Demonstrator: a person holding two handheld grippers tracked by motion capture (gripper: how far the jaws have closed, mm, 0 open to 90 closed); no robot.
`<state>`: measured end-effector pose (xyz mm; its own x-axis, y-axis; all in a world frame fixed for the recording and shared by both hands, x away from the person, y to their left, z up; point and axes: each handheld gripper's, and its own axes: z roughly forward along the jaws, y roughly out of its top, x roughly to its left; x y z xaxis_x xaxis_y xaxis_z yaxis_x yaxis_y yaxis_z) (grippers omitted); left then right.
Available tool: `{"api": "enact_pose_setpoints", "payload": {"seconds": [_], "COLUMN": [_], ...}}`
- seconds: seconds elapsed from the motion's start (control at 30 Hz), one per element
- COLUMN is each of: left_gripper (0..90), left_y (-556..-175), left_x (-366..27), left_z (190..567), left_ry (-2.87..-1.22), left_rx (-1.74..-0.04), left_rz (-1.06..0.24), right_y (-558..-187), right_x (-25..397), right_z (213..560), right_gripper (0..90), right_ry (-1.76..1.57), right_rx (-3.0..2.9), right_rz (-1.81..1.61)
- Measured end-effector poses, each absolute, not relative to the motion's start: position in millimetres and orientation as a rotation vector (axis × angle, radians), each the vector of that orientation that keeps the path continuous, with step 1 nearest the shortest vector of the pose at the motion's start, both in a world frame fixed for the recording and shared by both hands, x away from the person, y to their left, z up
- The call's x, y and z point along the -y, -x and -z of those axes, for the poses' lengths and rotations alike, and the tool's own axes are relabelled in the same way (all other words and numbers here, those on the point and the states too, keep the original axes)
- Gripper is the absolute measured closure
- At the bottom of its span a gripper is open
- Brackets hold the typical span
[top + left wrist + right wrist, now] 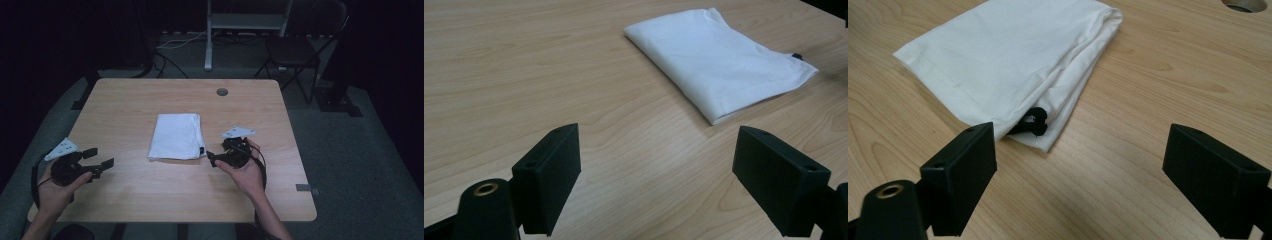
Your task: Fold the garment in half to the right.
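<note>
We see a wooden counter (150, 195) filling the middle of the high view, with a small round hole (222, 92) near its far edge. At the centre of that frame lies a folded white cloth (176, 136), flat on the wood; a small black tab (201, 150) pokes out at its lower right corner. Our left tongs (102, 161) sit at the lower left of the high view, well apart from the cloth, jaws spread wide with nothing between them. Our right tongs (210, 157) sit just right of centre, near the cloth's tab corner, also wide open and gripping nothing. In the right gripper view the tab (1031, 121) lies just beyond the left-hand jaw.
</note>
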<state>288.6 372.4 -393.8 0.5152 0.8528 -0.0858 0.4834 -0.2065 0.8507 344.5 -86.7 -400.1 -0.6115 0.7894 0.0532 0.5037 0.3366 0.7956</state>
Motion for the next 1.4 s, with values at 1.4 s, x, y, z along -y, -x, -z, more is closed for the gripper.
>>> {"api": "enact_pose_setpoints", "payload": {"seconds": [1.4], "left_gripper": [18.8], "left_y": [-259], "left_x": [-420], "left_z": [408], "left_ry": [-1.78], "left_rx": [-1.186], "left_rz": [-0.585], "right_y": [-298], "right_x": [163], "right_z": [400], "right_gripper": [13.2], "right_ry": [-1.209], "right_rx": [-2.165], "right_rz": [-1.147]}}
